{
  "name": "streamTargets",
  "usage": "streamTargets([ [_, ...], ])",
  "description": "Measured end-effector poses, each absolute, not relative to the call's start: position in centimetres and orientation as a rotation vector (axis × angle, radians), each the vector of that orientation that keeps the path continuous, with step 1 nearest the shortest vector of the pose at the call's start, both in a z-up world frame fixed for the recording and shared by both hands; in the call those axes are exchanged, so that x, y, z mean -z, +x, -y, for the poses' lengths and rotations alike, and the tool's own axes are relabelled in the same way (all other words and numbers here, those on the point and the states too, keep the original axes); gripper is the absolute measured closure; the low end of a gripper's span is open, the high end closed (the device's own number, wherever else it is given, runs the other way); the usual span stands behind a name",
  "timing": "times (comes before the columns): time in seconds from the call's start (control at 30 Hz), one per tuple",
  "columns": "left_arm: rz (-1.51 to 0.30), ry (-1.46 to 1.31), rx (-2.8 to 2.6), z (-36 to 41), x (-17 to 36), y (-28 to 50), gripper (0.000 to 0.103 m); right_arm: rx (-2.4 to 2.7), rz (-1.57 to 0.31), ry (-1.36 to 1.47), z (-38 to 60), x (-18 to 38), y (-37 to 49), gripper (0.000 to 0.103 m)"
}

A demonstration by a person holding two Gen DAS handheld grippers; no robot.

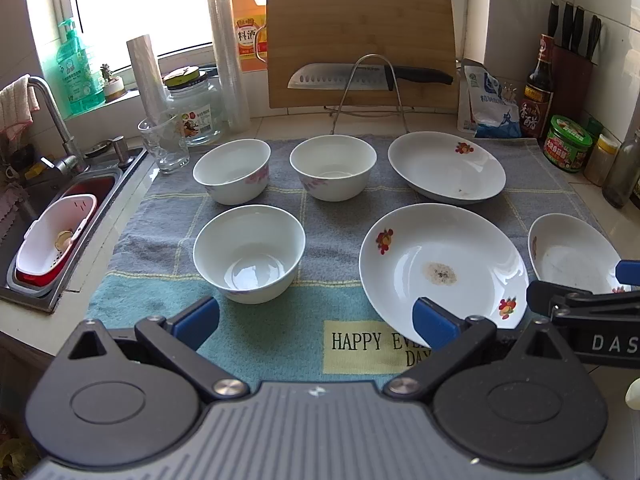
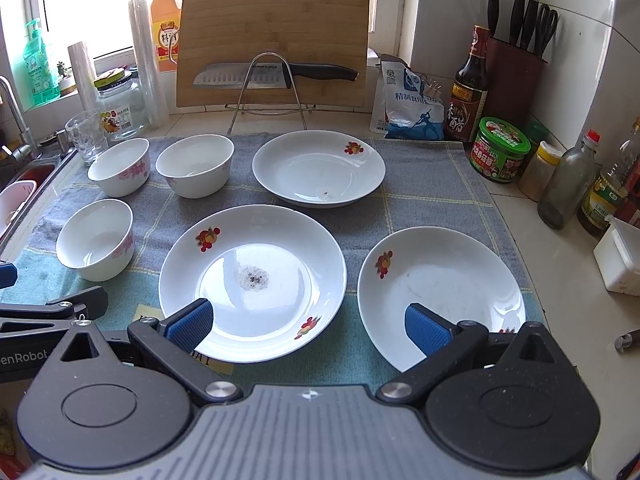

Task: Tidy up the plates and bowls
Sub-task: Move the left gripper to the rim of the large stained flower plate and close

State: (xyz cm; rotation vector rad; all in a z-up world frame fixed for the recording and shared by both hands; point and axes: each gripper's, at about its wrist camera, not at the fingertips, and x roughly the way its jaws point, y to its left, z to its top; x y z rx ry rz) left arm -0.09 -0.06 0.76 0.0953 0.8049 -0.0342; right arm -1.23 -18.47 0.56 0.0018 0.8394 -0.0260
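Three white bowls and three white plates with fruit prints sit apart on a grey-blue towel (image 1: 256,344). The near bowl (image 1: 249,253) lies just ahead of my left gripper (image 1: 316,322), which is open and holds nothing. Two more bowls (image 1: 232,170) (image 1: 333,167) stand behind it. The middle plate (image 2: 252,280) has a dried stain at its centre. A far plate (image 2: 319,167) and a right plate (image 2: 440,292) lie near it. My right gripper (image 2: 308,326) hovers open over the gap between the middle and right plates.
A sink (image 1: 48,216) with a white strainer lies left. A drinking glass (image 1: 164,144) and jar stand at the towel's far left corner. A cutting board (image 1: 360,44) with a knife leans at the back. Sauce bottles and jars (image 2: 500,156) crowd the right side.
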Motion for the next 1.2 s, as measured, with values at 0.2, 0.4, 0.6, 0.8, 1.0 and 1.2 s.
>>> streamTargets([
  [0.2,-0.814,0.088,0.041,0.0,-0.7,0.6,0.001,0.031,-0.838,-0.004,18.3,-0.5,-1.0,0.0],
  [0.4,-0.802,0.072,0.062,-0.5,-0.5,0.8,0.001,0.042,-0.823,-0.004,18.0,-0.7,-1.1,0.0],
  [0.6,-0.773,0.084,0.127,-0.8,-0.9,0.9,0.001,0.063,-0.77,-0.022,17.9,-1.4,-1.6,0.0],
  [0.8,-0.781,0.082,0.207,-1.3,-0.6,1.5,0.001,0.085,-0.677,-0.04,18.8,-2.3,-2.7,0.0],
  [1.0,-0.753,0.088,0.289,-2.2,-0.2,2.3,0.001,0.153,-0.638,-0.064,20.6,-2.3,-4.3,0.0],
  [1.2,-0.739,0.119,0.357,-2.1,0.1,3.4,0.001,0.237,-0.682,-0.056,22.1,-0.5,-6.9,0.0],
])
